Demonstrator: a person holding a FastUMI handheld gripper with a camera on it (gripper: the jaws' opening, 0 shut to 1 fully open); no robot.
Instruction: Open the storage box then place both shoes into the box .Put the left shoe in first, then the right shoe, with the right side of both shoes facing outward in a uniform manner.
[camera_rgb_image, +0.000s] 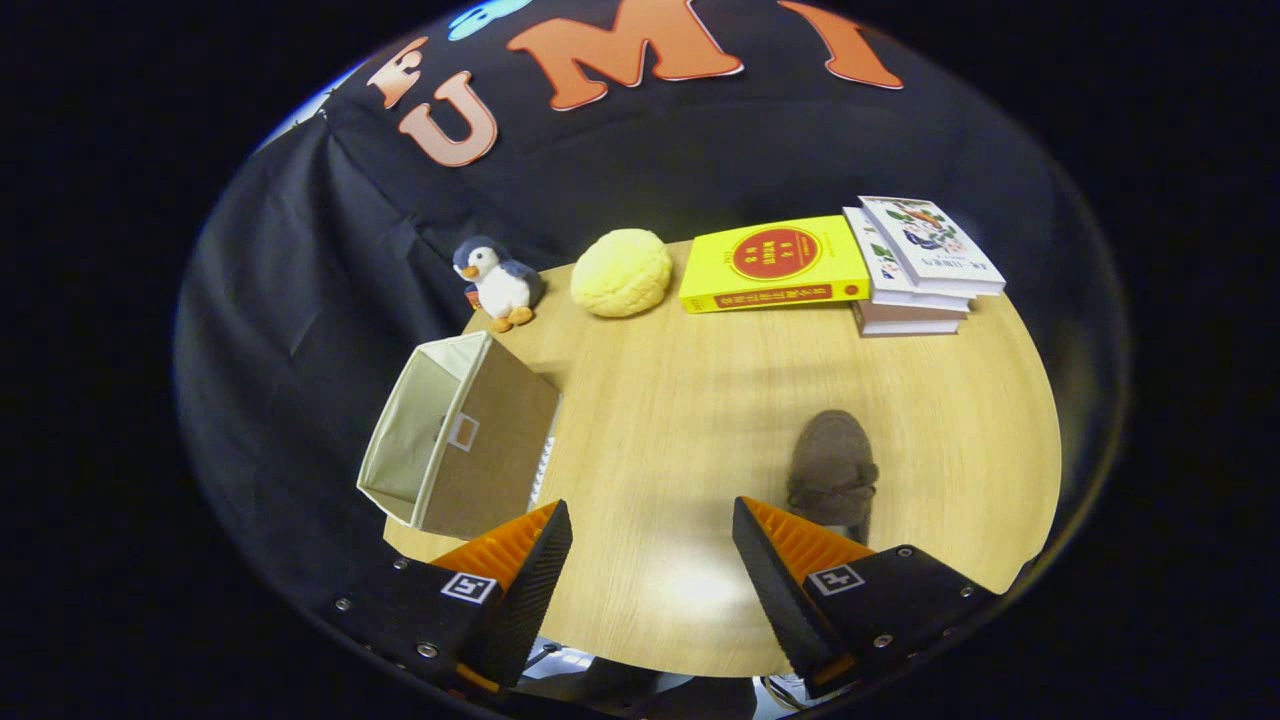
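A beige fabric storage box (455, 440), open-topped with a small label window on its side, is seen just ahead of the left finger. A brown suede shoe (831, 465) lies just ahead of the right finger. The gripper (652, 560) fingers are spread apart over bare round wooden table (660, 400). Beyond them are a plush penguin (497, 282), a yellow round cushion (621, 272), a yellow book (772, 265) whose writing cannot be read, and stacked books (920, 270).

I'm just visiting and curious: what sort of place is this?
Probably a staged recording booth: a round wooden table before black cloth, set with a plush penguin, stacked books and a beige fabric box. The gripper hangs open.
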